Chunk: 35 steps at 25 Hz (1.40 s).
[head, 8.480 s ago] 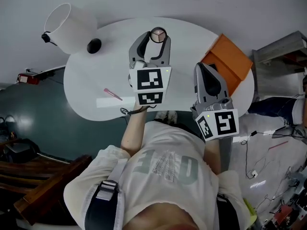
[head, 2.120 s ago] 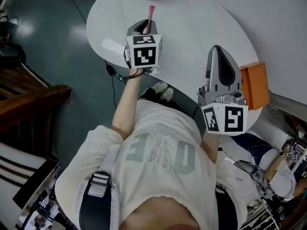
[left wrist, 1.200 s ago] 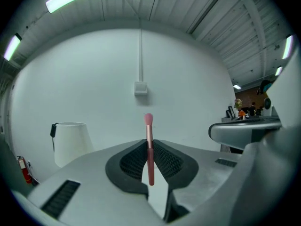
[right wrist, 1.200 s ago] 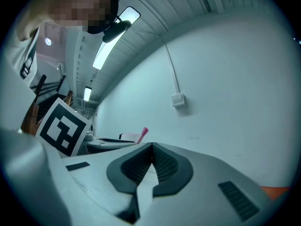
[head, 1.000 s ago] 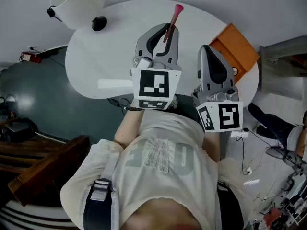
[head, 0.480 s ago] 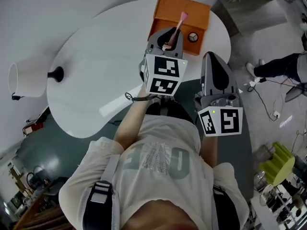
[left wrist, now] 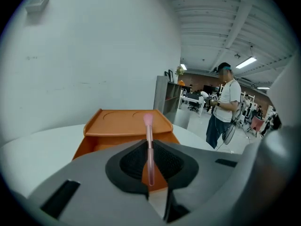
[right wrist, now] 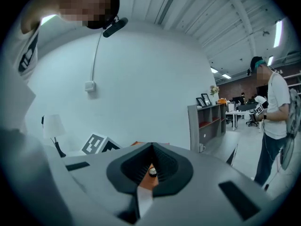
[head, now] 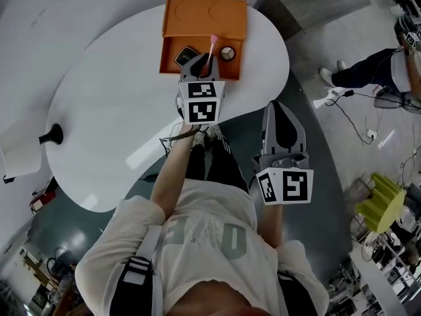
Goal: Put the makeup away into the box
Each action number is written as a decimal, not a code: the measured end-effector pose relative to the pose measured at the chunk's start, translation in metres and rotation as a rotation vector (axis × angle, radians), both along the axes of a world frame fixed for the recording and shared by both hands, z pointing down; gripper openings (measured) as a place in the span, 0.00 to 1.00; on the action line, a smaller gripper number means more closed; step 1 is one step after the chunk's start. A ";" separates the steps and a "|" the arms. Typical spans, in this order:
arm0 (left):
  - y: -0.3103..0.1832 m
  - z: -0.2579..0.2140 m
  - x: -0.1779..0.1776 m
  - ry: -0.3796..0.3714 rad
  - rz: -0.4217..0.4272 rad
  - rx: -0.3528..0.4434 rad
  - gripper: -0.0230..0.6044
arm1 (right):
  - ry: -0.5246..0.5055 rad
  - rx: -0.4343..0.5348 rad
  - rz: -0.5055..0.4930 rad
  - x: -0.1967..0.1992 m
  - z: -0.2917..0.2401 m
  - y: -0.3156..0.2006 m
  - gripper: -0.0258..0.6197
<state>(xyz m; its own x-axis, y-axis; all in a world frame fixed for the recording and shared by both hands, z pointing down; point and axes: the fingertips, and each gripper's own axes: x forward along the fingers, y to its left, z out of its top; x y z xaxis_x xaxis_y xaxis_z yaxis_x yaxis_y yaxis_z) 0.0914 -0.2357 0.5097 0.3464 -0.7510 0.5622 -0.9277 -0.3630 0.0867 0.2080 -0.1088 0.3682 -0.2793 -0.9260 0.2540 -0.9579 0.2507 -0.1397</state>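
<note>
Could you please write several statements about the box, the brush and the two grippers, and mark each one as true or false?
1. The left gripper is shut on a pink makeup brush. True.
2. The orange box is closed. False: its lid stands open.
3. The right gripper holds a compact. False: its jaws are together with nothing between them.
4. A lamp stands on the white table. True.
5. The box is empty. False: a dark compact and a small round item lie in it.
</note>
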 end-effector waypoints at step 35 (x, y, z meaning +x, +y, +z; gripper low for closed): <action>-0.002 0.037 0.003 -0.038 -0.013 -0.176 0.25 | -0.028 -0.033 -0.060 -0.015 0.019 -0.020 0.05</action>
<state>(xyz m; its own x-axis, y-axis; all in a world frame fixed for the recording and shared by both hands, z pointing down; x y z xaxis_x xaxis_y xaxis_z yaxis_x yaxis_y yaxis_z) 0.0945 -0.2380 0.5463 0.3139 -0.6441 0.6976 -0.9359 -0.3338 0.1130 0.1930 -0.1293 0.3873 -0.3412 -0.8986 0.2759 -0.9371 0.3020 -0.1752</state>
